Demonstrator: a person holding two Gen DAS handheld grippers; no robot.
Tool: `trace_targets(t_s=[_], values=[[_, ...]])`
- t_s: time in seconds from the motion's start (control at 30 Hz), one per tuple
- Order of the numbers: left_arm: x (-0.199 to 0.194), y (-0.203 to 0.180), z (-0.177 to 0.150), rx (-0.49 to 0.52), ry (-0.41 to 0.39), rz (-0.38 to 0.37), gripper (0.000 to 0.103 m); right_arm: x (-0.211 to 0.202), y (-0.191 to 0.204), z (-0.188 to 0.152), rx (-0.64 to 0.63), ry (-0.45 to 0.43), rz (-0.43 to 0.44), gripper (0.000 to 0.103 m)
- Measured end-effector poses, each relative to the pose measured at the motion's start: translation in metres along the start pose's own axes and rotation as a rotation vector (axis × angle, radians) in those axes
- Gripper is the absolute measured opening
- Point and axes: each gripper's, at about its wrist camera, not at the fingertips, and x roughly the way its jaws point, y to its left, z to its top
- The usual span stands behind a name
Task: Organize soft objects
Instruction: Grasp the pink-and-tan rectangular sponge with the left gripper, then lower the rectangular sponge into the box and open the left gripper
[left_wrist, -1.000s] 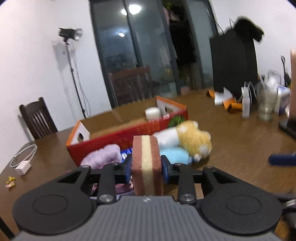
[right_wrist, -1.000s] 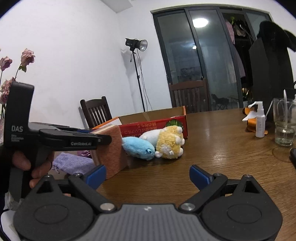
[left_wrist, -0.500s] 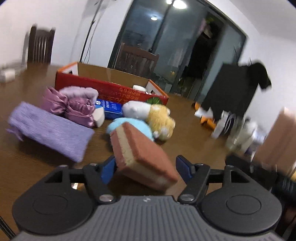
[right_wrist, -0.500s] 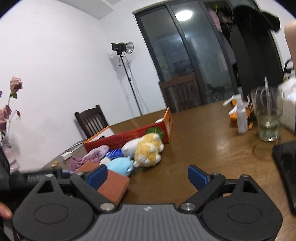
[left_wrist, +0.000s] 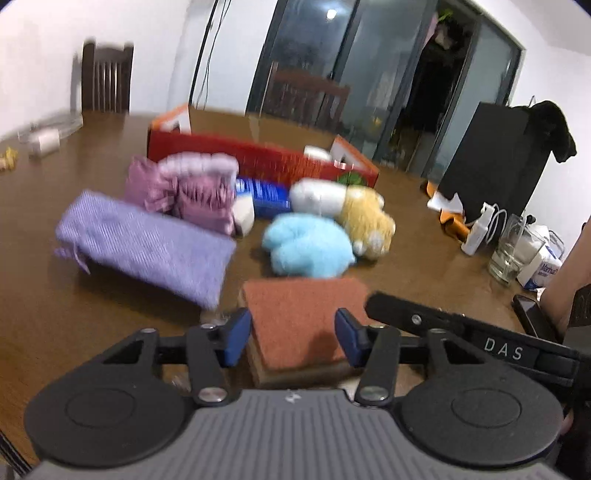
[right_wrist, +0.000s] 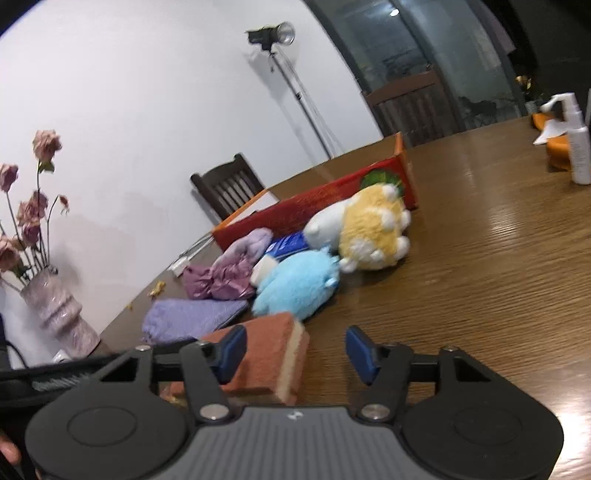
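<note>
Wooden dining table (left_wrist: 44, 302), with soft items grouped in front of a red cardboard box (left_wrist: 258, 158). Sponge (left_wrist: 299, 321), rust-brown scouring face up over a yellow foam layer: lies flat on the table between the blue pads of the left gripper (left_wrist: 291, 336), whose jaws stand apart with a gap showing on each side of the sponge, so nothing is gripped. In the right wrist view the same sponge (right_wrist: 269, 354) sits behind the left pad of the right gripper (right_wrist: 295, 350); those jaws are spread wide and hold nothing. Light-blue plush toy (left_wrist: 306, 243): just beyond the sponge, touching a yellow-and-white plush toy (left_wrist: 354, 210) that lies against the box front. Lilac knitted cloth (left_wrist: 147, 243): folded, left of the sponge. Pink-purple ruffled fabric bundle (left_wrist: 192, 188): behind the cloth, near the box. Blue packet (left_wrist: 262, 192): between the bundle and the plush toys, partly hidden. Far right of the table: white spray bottle (left_wrist: 476, 232), clear glass (left_wrist: 513, 251), an orange item (left_wrist: 450, 221). Vase of dried pink roses (right_wrist: 55, 314) at the table's left edge in the right wrist view. Dark wooden chair (right_wrist: 229, 184) against the white wall; studio light on a stand (right_wrist: 277, 37) beside the glass doors.
</note>
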Motion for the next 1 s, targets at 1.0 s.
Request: trace_targets(t_s=[1.0], values=[[0.039,0.000,0.149,-0.026,-0.194,-0.271,0.027,0.008,0.007,0.134,-0.097,-0.161,-0.018,0.030]])
